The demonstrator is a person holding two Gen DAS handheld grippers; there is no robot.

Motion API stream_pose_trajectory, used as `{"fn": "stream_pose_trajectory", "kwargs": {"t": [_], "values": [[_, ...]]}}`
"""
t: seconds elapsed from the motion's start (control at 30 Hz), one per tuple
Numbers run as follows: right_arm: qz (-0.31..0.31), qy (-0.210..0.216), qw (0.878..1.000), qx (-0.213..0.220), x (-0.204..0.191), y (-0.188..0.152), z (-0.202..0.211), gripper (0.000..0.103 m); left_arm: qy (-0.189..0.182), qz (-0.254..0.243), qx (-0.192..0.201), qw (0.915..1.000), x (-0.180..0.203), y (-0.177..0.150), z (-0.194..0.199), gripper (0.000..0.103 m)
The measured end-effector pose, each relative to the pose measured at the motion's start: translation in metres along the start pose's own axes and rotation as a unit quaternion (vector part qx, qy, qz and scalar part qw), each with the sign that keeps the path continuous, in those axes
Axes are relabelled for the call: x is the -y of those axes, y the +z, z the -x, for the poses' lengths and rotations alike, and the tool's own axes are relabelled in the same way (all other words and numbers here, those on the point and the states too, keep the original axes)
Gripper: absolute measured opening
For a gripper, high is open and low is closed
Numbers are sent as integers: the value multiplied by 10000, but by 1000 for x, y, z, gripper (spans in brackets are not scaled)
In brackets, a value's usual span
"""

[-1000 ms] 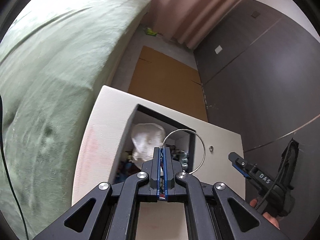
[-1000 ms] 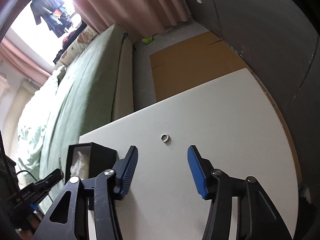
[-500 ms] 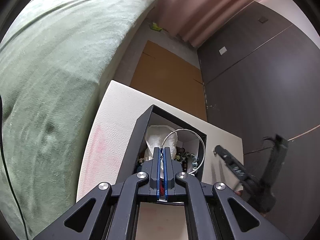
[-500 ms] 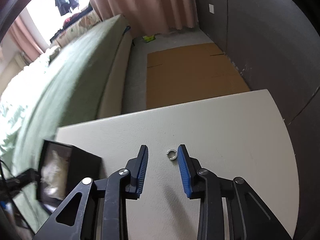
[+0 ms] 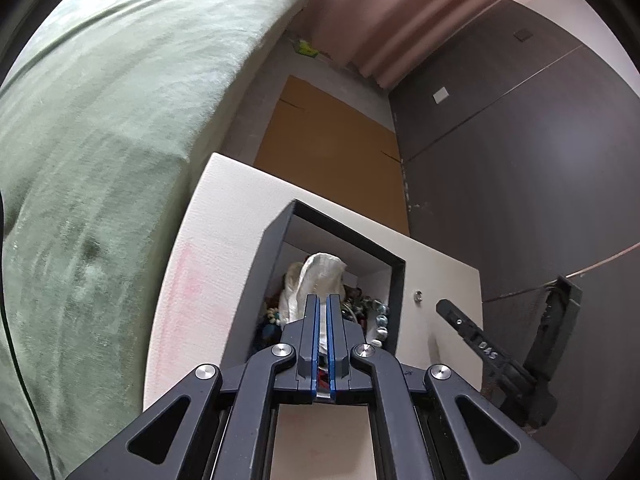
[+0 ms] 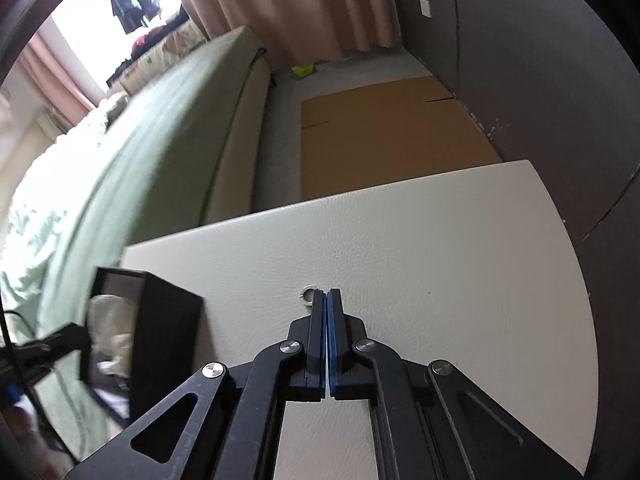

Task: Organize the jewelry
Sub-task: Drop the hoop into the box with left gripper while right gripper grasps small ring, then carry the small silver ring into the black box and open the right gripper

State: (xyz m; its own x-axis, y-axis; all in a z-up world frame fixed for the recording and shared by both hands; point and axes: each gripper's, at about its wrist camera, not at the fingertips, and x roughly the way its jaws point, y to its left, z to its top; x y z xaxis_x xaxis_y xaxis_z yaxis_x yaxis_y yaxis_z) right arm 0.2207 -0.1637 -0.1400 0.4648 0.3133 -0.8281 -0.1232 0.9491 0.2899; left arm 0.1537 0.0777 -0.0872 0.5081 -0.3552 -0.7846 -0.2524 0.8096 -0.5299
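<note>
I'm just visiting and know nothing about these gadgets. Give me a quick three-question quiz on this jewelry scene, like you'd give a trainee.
1. True or false: the black box stands on the white table.
2. What lies inside the box? A) beads and a white pouch B) coins C) keys
3. Fill in: the small ring lies on the table right beside the tip of the ___ gripper.

Key: 1 true. 2 A. 3 right: the right gripper, with its jaws closed.
</note>
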Motion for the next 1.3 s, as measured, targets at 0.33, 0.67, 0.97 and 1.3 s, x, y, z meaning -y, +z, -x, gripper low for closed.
{"fn": "stream_pose_trajectory", "kwargs": {"t": [0.33,0.67,0.97,1.3], "values": [[-142,-16,9999,33,-2,1,2,49,-187,247,103,9995,-3,2,12,45],[-190,-196,9995,-133,-10,16,-32,48,-188,378,267,9988,-15,12,19,54],[877,-1169,9893,-29,-55,7,-46,38,-184,611,315,9975,-35,17,28,54],[866,-704,9936,-156,-50,9,-37,13,-88,643,374,9972,-43,15,38,54]]}}
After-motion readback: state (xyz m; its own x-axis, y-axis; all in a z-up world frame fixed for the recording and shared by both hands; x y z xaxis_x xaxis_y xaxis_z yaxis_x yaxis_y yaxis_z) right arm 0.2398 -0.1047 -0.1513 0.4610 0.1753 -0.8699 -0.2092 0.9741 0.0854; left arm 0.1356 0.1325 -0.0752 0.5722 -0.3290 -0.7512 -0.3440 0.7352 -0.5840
